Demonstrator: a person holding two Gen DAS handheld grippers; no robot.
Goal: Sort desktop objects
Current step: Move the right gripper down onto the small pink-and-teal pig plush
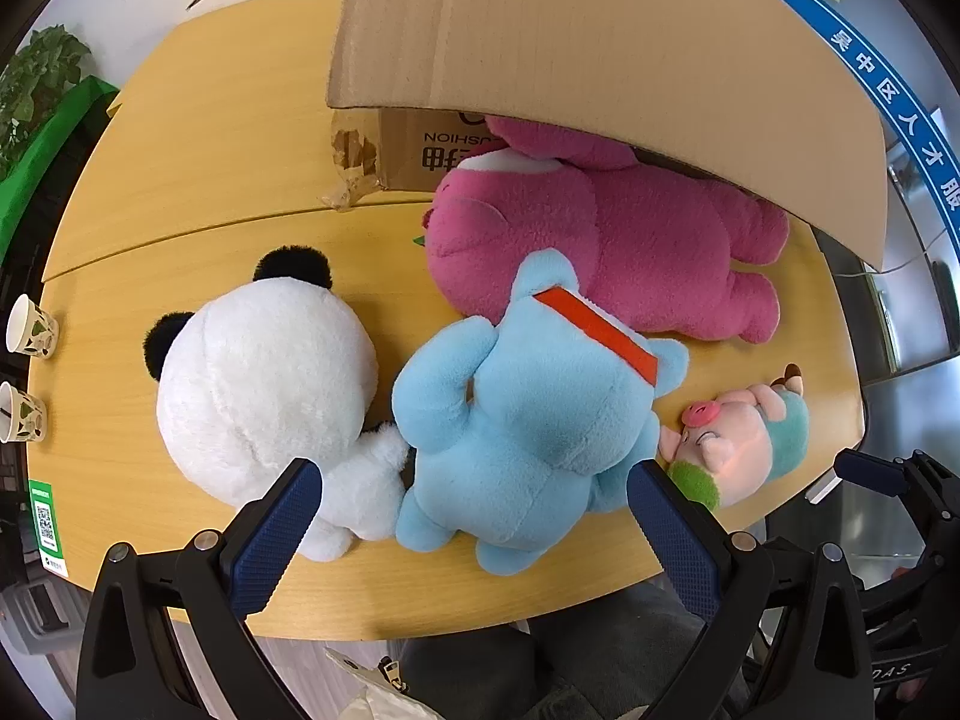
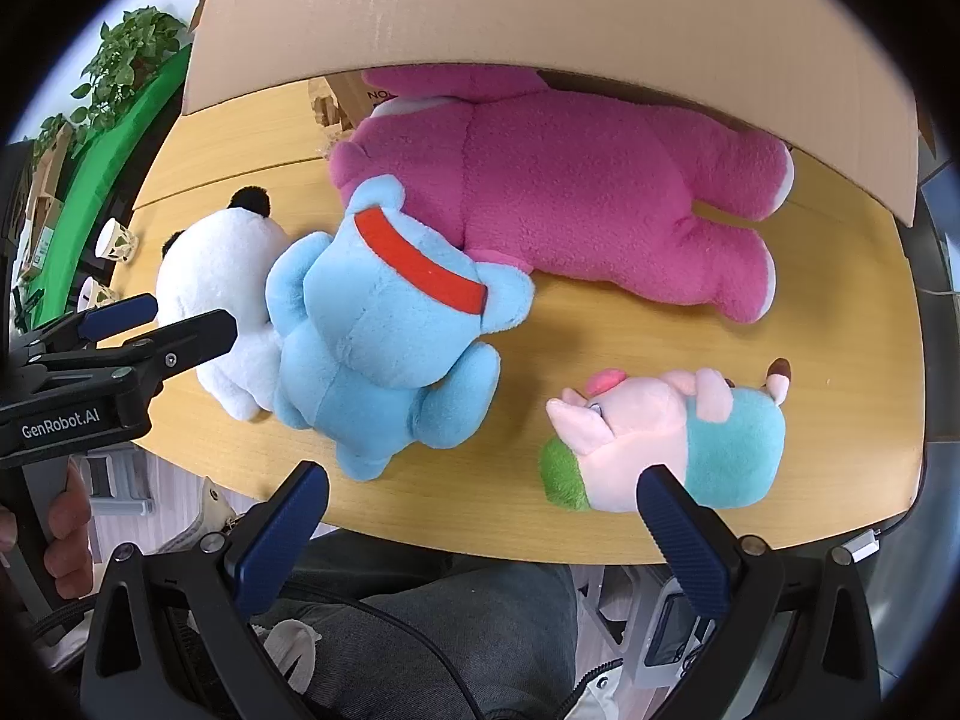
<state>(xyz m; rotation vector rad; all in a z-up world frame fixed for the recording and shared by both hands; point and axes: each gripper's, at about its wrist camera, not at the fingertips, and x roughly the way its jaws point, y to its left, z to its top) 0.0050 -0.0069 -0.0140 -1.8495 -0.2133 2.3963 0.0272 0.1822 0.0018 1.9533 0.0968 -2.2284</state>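
Both left gripper (image 1: 474, 480) and right gripper (image 2: 483, 486) hold fingers wide above the plush toys (image 1: 528, 414).

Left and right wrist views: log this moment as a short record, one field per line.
surface: wooden table
container: cardboard box at the far side, flap hanging over the toys
toys: white panda plush, blue plush with red collar, pink bear plush lying partly under the flap, small pig plush
contact: blue plush leans against the panda
left gripper: open, empty, near the blue plush
right gripper: open, empty, near the pig
extras: two paper cups at the table's left edge
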